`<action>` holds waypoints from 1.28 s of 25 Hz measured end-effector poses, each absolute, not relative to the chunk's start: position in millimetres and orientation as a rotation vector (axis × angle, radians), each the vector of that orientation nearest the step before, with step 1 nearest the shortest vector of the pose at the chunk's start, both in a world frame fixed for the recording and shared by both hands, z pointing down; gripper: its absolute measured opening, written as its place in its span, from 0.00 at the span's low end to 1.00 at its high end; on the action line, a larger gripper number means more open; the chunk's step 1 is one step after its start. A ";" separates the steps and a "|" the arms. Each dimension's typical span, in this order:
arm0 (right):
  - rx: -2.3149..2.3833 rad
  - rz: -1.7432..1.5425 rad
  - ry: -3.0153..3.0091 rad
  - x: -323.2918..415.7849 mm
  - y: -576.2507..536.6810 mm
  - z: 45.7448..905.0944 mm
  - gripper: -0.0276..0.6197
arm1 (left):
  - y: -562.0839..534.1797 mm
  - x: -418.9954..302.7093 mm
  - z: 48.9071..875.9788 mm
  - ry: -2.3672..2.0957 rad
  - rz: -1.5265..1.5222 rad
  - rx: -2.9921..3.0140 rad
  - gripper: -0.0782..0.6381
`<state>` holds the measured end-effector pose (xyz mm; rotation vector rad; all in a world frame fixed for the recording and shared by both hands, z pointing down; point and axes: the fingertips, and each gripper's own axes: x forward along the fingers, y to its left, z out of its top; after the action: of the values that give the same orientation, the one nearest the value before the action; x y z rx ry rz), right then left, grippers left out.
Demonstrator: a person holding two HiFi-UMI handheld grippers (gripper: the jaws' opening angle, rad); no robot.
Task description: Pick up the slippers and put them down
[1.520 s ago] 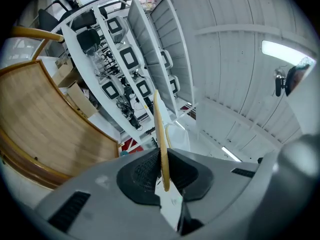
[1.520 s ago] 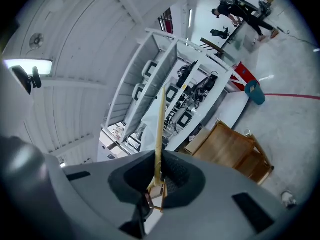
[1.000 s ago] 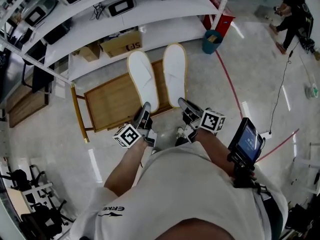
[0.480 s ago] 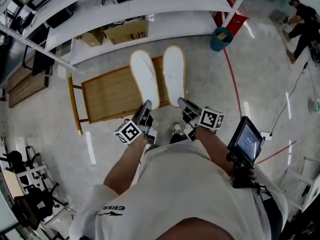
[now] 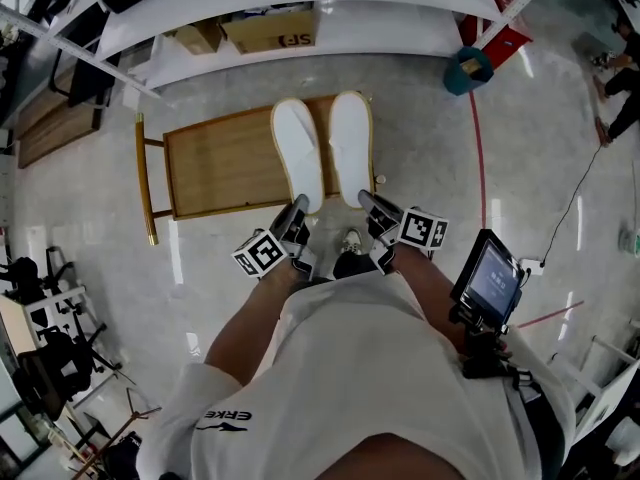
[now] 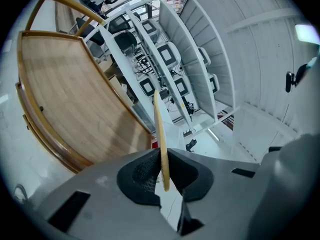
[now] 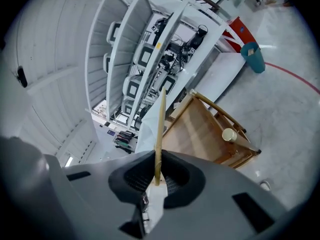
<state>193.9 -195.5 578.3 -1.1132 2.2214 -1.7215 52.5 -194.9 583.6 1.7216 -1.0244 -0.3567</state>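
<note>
Two white slippers with tan rims hang side by side over a low wooden platform (image 5: 220, 163). My left gripper (image 5: 297, 209) is shut on the heel of the left slipper (image 5: 298, 153). My right gripper (image 5: 367, 203) is shut on the heel of the right slipper (image 5: 350, 146). In the left gripper view the slipper (image 6: 158, 129) shows edge-on as a thin tan strip pinched between the dark pads of the left gripper (image 6: 163, 176). The right gripper view shows the same: the slipper's edge (image 7: 160, 129) is clamped in the right gripper (image 7: 156, 176), above the platform (image 7: 200, 134).
White shelving runs along the back, with a cardboard box (image 5: 272, 30) under it. A teal bin (image 5: 468, 70) and a red stand (image 5: 505, 43) sit at the right, beside a red floor line (image 5: 478, 148). A screen device (image 5: 487, 280) hangs near my right arm.
Both grippers have sunk with the slippers, which now hang lower and closer over the wooden platform. The grips have not changed.
</note>
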 end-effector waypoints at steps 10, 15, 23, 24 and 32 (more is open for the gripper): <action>-1.127 -1.860 2.194 190.0 -197.9 622.3 0.09 | -199.0 57.0 625.6 -1.013 -0.292 1.654 0.15; -1.125 -1.935 2.158 192.2 -195.1 642.7 0.09 | -193.8 60.2 647.3 -1.017 -0.261 1.606 0.15; -1.107 -2.020 2.134 191.8 -195.2 665.1 0.09 | -190.1 60.1 670.3 -1.021 -0.241 1.546 0.15; -1.104 -2.031 2.125 191.8 -195.3 667.8 0.09 | -190.2 59.6 672.7 -1.021 -0.240 1.540 0.15; -1.100 -2.096 2.048 193.7 -194.1 687.3 0.09 | -187.9 54.4 692.2 -1.006 -0.236 1.486 0.15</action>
<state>193.7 -194.1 687.3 -1.1002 2.0478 -2.0963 54.4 -187.9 692.2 1.4856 -1.0064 -0.2364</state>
